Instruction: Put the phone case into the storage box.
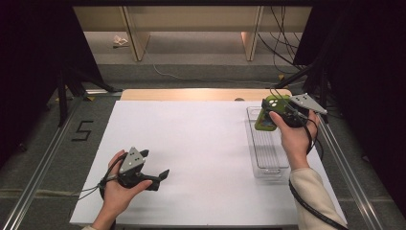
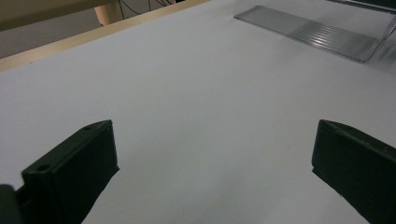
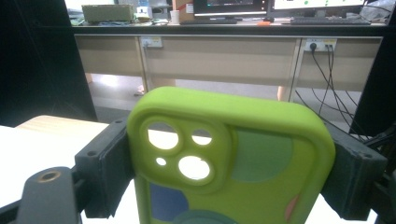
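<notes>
ok so the right gripper (image 1: 274, 109) is clamped on the two long edges of a lime green phone case (image 3: 229, 158), holding it up over the far end of the clear plastic tray (image 1: 268, 165) at the right side of the white table (image 1: 191, 158). The left gripper (image 1: 160, 176) just sits low at the near left with its jaws spread wide and nothing between them.

What I'd worry about: the case looks like soft silicone, so it could flex or pop out of the jaws if the squeeze is off, and it might catch the tray wall going in and land tilted.

The case itself is matte, with rounded corners, a raised camera block with cutout holes, and blue, green and pinkish patches on the back
</notes>
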Motion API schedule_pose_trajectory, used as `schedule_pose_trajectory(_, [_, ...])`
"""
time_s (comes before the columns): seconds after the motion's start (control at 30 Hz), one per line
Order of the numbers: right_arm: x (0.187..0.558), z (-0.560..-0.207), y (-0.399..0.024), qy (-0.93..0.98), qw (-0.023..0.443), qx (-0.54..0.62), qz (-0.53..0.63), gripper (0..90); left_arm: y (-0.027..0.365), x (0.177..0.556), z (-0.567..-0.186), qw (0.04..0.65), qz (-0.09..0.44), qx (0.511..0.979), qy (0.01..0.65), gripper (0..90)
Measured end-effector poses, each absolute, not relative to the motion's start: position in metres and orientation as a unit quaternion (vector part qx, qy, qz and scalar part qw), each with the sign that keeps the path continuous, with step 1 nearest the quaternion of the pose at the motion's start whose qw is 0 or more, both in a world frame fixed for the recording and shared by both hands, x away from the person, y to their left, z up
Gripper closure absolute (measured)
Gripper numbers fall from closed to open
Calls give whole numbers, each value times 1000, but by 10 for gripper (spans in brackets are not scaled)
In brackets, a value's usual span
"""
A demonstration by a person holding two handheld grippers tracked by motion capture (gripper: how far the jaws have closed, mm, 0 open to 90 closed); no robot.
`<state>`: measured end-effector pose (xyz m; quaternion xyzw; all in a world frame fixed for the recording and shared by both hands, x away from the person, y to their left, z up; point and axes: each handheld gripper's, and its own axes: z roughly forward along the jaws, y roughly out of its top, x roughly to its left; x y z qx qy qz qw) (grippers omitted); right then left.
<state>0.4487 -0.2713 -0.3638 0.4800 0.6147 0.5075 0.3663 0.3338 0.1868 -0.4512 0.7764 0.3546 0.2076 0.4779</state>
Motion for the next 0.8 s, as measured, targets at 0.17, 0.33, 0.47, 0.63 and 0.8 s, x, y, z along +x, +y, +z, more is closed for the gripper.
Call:
schedule_pose_trajectory(0.17, [451,-364,-271,616,367,480,506,170,187,334,-451,478,207,776,354,0])
schedule_pose_trajectory(0.33, [454,-363,-270,616,367,482,504,170,186,334,-451,478,207,777,354,0])
schedule_pose_trajectory(0.47, [457,-364,-270,618,366,483,502,170,186,334,-451,479,207,777,354,0])
schedule_pose_trajectory(0.63, [459,-364,-269,618,365,483,501,170,186,334,-451,479,207,776,354,0])
schedule_pose_trajectory(0.8, [462,-364,-267,617,365,484,502,170,186,334,-451,479,207,776,354,0])
